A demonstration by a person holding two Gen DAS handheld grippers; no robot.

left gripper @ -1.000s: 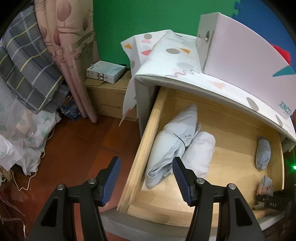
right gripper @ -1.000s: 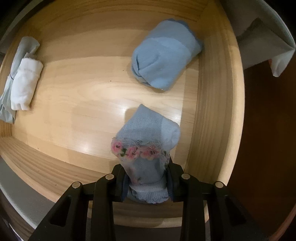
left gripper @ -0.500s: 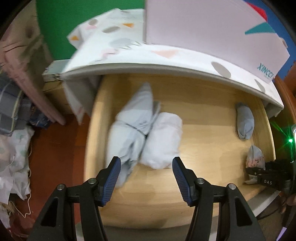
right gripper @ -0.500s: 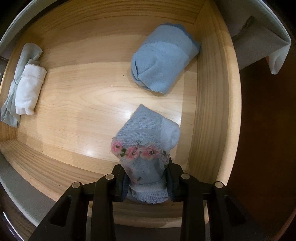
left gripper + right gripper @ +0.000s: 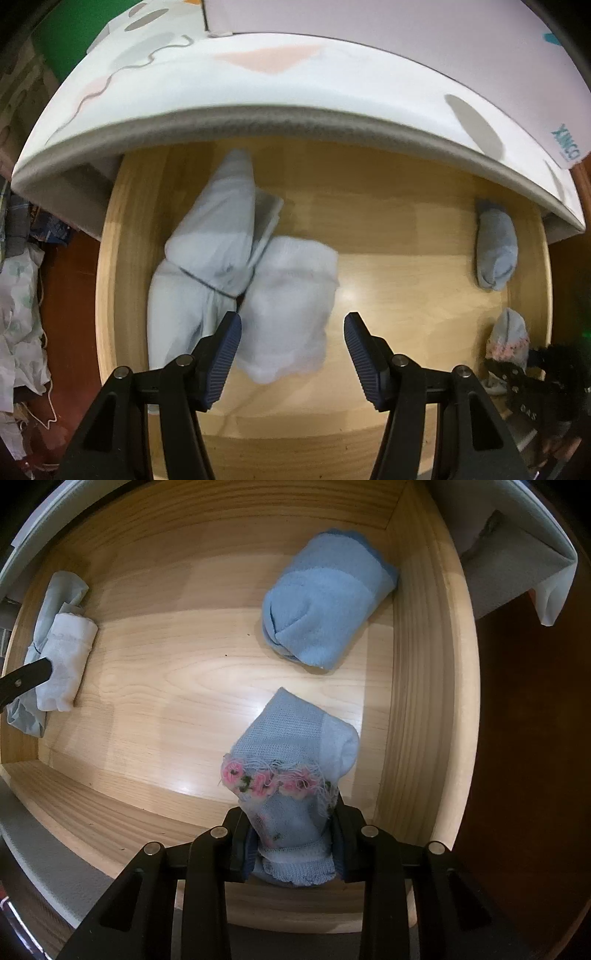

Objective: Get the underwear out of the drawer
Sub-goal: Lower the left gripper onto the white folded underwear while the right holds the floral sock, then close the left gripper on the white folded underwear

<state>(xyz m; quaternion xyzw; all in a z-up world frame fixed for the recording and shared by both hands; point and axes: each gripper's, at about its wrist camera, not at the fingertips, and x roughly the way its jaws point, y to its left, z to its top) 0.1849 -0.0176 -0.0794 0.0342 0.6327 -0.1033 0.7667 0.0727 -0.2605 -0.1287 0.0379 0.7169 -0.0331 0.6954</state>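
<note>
Pale wooden drawer point(image 5: 406, 236) is lying open while the left gripper point(image 5: 292, 354), jaws released, is hanging over the white folded underwear roll point(image 5: 291, 306) at frame centre and ought to straddle it squarely, the right gripper point(image 5: 291, 834) clenching a frilled blue sock point(image 5: 295, 760).

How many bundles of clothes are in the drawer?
4: a pale grey-blue roll far left, a white roll touching it, a blue bundle back right, a flowered one in the right gripper.
</note>
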